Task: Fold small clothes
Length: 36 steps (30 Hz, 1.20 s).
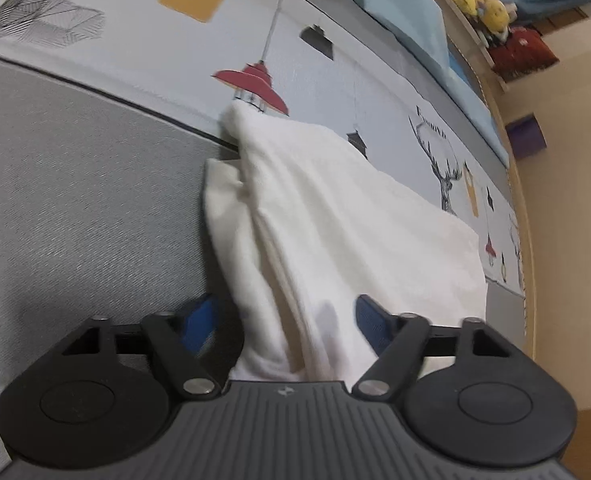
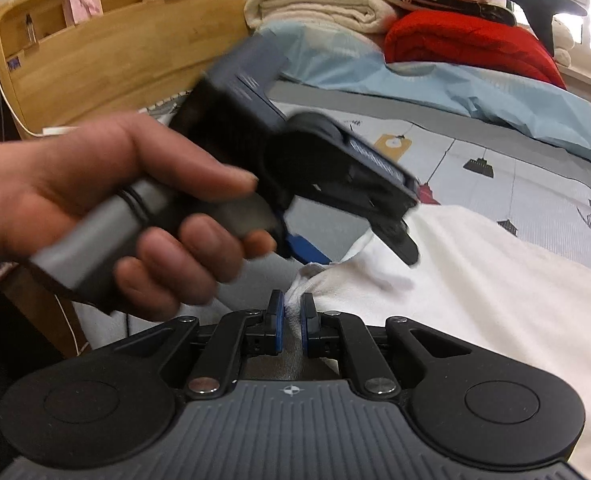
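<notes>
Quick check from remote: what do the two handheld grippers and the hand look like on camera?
Both grippers, left gripper and right gripper, share black linkage arms with silver pivot screws, blue ribbed pads on the jaws and a grey ridged body with a small compass-like logo. The left hand is bare on a grey handle; no sleeve shows.

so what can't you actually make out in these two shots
- Left wrist view: the near end of the white garment is hidden behind the left gripper, whose body covers the bottom edge; its left finger is blurred.
- Right wrist view: the left hand and the gripper it holds are motion-blurred and hide the bed behind them.
- Right wrist view: how much cloth sits between the right gripper pads; only a small bunch shows.
</notes>
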Each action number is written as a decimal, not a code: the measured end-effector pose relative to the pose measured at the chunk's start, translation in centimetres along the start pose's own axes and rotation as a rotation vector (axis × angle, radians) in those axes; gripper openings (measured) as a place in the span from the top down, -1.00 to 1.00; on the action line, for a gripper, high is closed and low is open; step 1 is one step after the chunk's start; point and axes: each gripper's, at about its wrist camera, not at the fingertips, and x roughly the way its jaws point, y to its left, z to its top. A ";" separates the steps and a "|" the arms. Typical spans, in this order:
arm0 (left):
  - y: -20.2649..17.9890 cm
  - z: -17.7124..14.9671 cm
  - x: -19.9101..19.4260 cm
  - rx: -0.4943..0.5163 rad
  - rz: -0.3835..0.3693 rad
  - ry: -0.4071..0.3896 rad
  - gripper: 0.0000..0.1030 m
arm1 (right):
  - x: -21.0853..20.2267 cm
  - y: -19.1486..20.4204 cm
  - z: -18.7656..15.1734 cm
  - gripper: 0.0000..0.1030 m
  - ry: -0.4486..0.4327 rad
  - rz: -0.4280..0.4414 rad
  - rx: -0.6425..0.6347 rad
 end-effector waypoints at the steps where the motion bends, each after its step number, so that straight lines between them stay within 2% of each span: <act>1: -0.2 0.1 0.2 0.007 0.009 -0.002 -0.08 | -0.1 -0.1 0.0 0.85 -0.005 0.010 0.006; 3: -0.4 0.0 0.1 0.030 0.013 -0.013 0.55 | -0.1 -0.1 0.1 0.85 -0.008 0.026 0.012; 4: -0.6 0.0 -0.3 0.051 0.017 -0.026 0.63 | 0.0 -0.1 0.1 0.85 -0.005 0.035 0.018; 9: 0.4 -0.6 -5.4 0.033 0.028 -0.154 0.72 | 0.3 1.2 0.7 0.85 -0.043 0.150 0.077; 13: 1.5 -2.1 -10.2 0.023 0.078 -0.261 0.72 | -0.3 2.2 1.5 0.85 -0.107 0.264 0.129; 16: 1.1 -2.8 -11.6 0.046 0.108 -0.273 0.72 | -0.7 2.4 1.7 0.86 -0.115 0.286 0.140; 19: -0.4 -3.1 -11.7 0.076 0.114 -0.276 0.72 | -1.7 2.4 1.7 0.86 -0.110 0.259 0.126; 23: -4.3 -3.4 -10.9 0.128 0.075 -0.291 0.73 | -4.3 0.5 1.4 0.86 -0.117 0.200 0.138; 29: -12.7 -4.0 -7.8 0.231 -0.008 -0.283 0.73 | -9.6 -4.6 0.2 0.85 -0.142 0.074 0.164; 36: -22.7 -6.8 -2.1 0.348 -0.098 -0.243 0.74 | -15.6 -10.6 -3.9 0.86 -0.123 -0.121 0.233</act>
